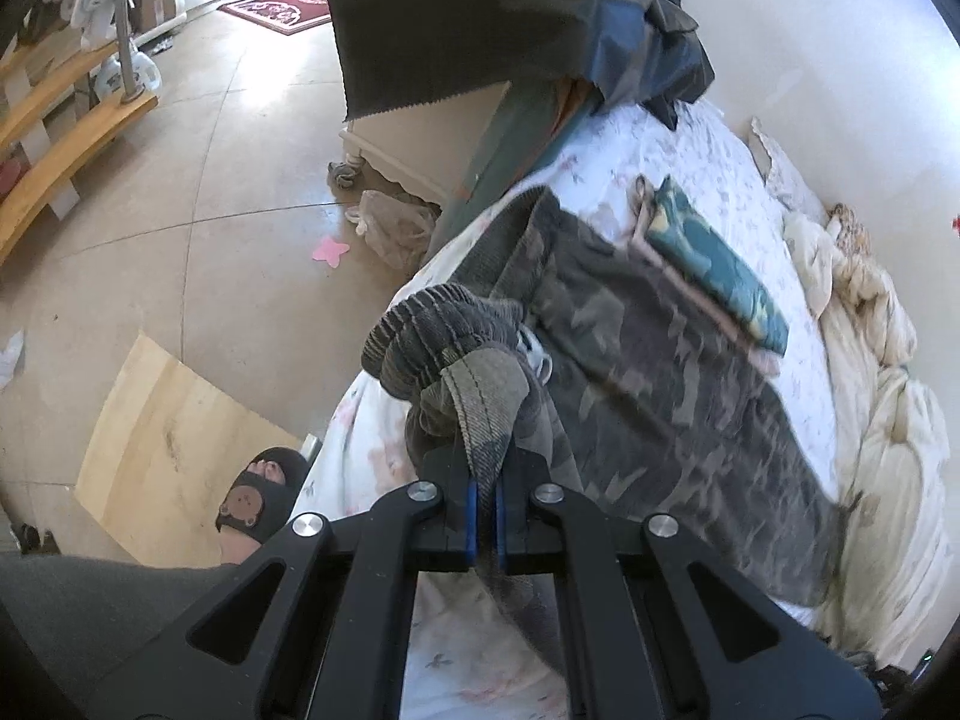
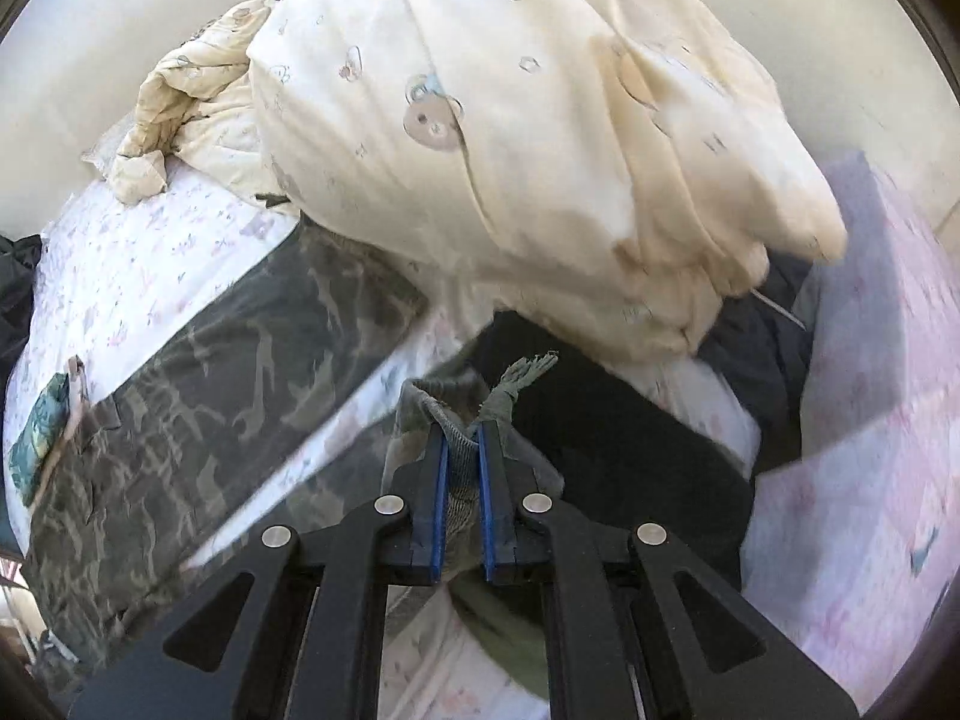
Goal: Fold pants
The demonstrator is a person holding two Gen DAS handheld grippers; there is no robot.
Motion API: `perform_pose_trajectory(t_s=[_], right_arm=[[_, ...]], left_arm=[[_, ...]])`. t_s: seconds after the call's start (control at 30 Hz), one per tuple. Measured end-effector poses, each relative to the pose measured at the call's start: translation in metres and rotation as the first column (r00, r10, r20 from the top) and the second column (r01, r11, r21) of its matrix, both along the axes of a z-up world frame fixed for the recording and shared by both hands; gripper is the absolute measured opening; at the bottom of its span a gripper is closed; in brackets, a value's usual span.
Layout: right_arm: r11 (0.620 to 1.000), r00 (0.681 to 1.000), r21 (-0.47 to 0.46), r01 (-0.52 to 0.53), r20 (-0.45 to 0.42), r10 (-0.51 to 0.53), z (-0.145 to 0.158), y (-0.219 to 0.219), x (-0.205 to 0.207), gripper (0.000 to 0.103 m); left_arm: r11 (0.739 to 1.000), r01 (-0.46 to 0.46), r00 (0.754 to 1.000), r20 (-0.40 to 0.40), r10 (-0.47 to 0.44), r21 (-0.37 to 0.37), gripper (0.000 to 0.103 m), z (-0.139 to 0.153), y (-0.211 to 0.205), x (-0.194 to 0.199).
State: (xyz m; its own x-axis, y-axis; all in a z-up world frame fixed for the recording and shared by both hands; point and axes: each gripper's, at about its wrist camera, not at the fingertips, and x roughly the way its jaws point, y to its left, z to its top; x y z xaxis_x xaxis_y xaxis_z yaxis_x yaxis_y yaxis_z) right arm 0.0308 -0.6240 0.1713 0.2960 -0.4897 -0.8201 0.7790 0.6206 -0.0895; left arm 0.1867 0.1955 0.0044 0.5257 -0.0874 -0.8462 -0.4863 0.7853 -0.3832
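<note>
Camouflage pants [image 1: 654, 360] lie stretched across the floral bed sheet [image 1: 708, 180]. My left gripper [image 1: 485, 480] is shut on the ribbed waistband end [image 1: 444, 330], which bunches up above the fingers at the bed's near edge. In the right wrist view one pant leg [image 2: 198, 372] lies flat on the sheet to the left. My right gripper [image 2: 462, 450] is shut on a grey-green hem of the pants [image 2: 462, 420], held a little above the sheet, with a frayed tip [image 2: 528, 369] sticking out beyond the fingers.
A cream bear-print quilt [image 2: 540, 120] is heaped on the bed's far side. A teal patterned folded garment [image 1: 714, 264] lies by the pants. Dark clothes [image 1: 540, 30] pile at the bed's end. The floor has a plywood sheet [image 1: 174, 444], a slippered foot [image 1: 258, 498] and wooden shelves [image 1: 54, 120].
</note>
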Motion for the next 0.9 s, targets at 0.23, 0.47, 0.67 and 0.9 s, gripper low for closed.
perform_pose_trajectory(t_s=[0.23, 0.47, 0.67, 0.9], right_arm=[[0.999, 0.998, -0.02, -0.03, 0.047, 0.031, 0.004, -0.023, 0.053, 0.007], [0.99, 0.995, -0.116, -0.079, 0.051, 0.086, 0.017, -0.037, 0.121, 0.007], [0.972, 0.993, -0.204, -0.115, -0.003, 0.117, 0.013, -0.047, 0.193, 0.007], [0.863, 0.951, -0.457, -0.214, -0.298, 0.079, -0.036, -0.036, 0.306, 0.007]], left_arm=[[1.0, -0.006, 1.0, 0.021, 0.005, 0.014, 0.001, 0.019, 0.0, 0.029], [0.999, -0.014, 0.998, 0.061, 0.012, 0.031, 0.001, 0.039, -0.007, 0.079], [0.994, -0.01, 0.997, 0.081, 0.001, 0.108, 0.001, 0.05, -0.019, 0.152], [0.936, 0.063, 0.997, 0.021, -0.075, 0.347, 0.002, 0.017, -0.052, 0.255]])
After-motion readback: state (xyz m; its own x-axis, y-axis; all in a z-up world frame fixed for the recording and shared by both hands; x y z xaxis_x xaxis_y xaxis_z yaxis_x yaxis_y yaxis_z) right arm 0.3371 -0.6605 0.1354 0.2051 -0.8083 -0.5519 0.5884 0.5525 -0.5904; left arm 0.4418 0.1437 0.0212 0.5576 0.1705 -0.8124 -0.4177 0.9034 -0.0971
